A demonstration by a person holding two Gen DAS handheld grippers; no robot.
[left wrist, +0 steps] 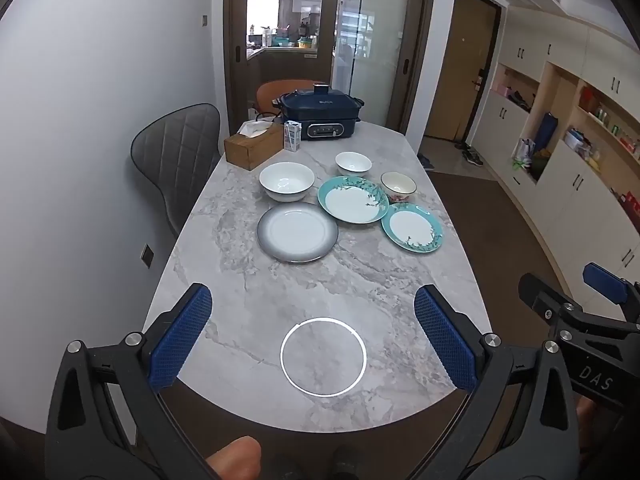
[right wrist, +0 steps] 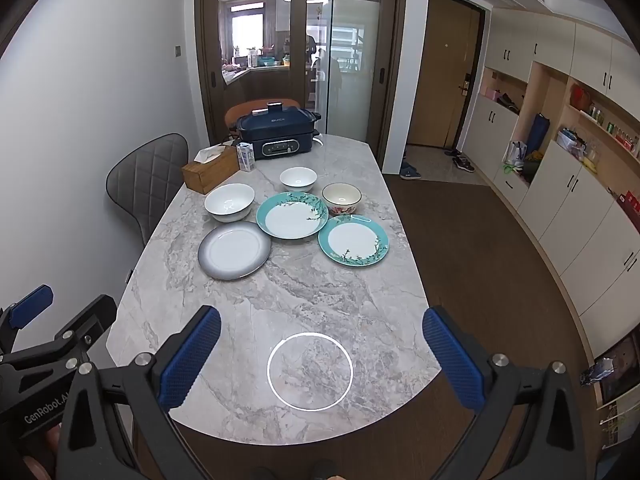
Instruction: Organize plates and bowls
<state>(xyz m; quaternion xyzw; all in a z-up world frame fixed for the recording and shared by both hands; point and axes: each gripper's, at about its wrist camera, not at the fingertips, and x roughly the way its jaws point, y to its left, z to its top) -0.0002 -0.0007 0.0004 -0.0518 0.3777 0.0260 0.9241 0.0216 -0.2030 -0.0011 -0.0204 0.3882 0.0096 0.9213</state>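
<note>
Dishes lying ahead of both tools, none taken up yet

Nearest, the left tool (left wrist: 312, 344) and right tool (right wrist: 320, 360) are hovering side by side over the bare near end of the marble bench (left wrist: 360, 292), both gaping to their widest and gripping nothing, both tilting down toward the dishes. Further up the bench, well apart from either tool, the grey-rimmed plate (left wrist: 297, 232) is sitting nearest, toward the left tool's side; the small teal plate (right wrist: 353, 240) is lying toward the right tool's side, and the large teal plate (right wrist: 292, 215) is sitting between them, slightly behind. Beyond these the large white bowl (left wrist: 287, 181), small white bowl (left wrist: 353, 163) and flowered bowl (right wrist: 341, 199) are standing. Farthest are the tissue box (left wrist: 253, 145) and cooker (left wrist: 320, 116). By my judgement the grey-rimmed plate suits the left tool, the small teal plate the right.
</note>
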